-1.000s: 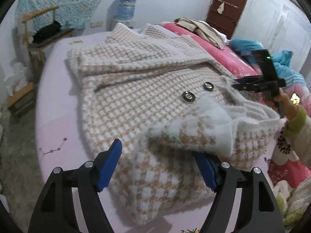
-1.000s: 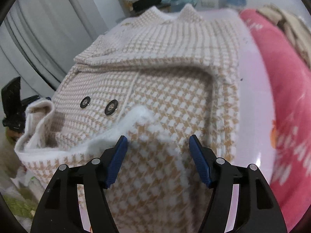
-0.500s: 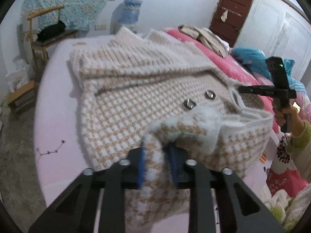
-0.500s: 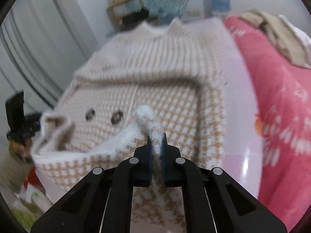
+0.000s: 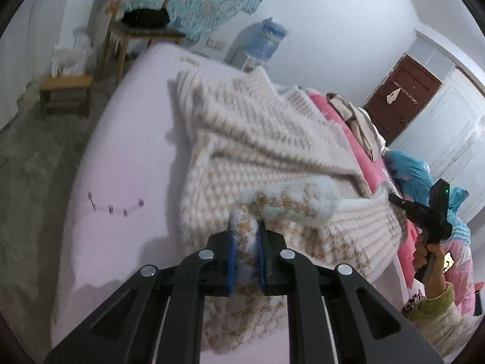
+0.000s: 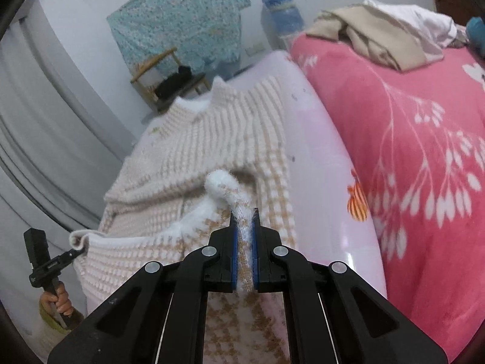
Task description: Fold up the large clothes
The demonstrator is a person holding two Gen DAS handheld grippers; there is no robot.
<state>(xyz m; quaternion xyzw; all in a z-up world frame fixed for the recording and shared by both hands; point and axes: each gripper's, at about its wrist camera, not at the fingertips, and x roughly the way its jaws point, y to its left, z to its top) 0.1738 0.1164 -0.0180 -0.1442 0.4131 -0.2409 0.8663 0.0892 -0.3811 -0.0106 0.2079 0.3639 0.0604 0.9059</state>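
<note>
left claw [image 5: 245, 239]: pressed together on a bunched hem fold of the coat [image 5: 257, 151]; the jaws were spread over flat fabric a second ago and have just been closing, cloth between them.
right claw [image 6: 244, 236]: pinched on a fuzzy white edge of the coat [image 6: 212, 139]; it was open a second ago, clamped half a second ago.
held fabric: raised off the bed between both claws, where it lay flat before; a white fleece lining strip is seen turned out.
coat: cream-and-tan houndstooth, spread on the lilac bed sheet [image 5: 127, 157], collar at the far end. The two dark buttons seen earlier are now hidden under the lifted fold.
views: both are rolled compared with a second ago; the room is seen tilted.
pink blanket [image 6: 409, 139]: beside the coat, on the right in the right view.
clothes pile [image 6: 379, 30]: on the blanket's far end.
far wall: wooden chair [image 5: 133, 30], water bottle [image 5: 266, 42], brown door [image 5: 403, 97].
</note>
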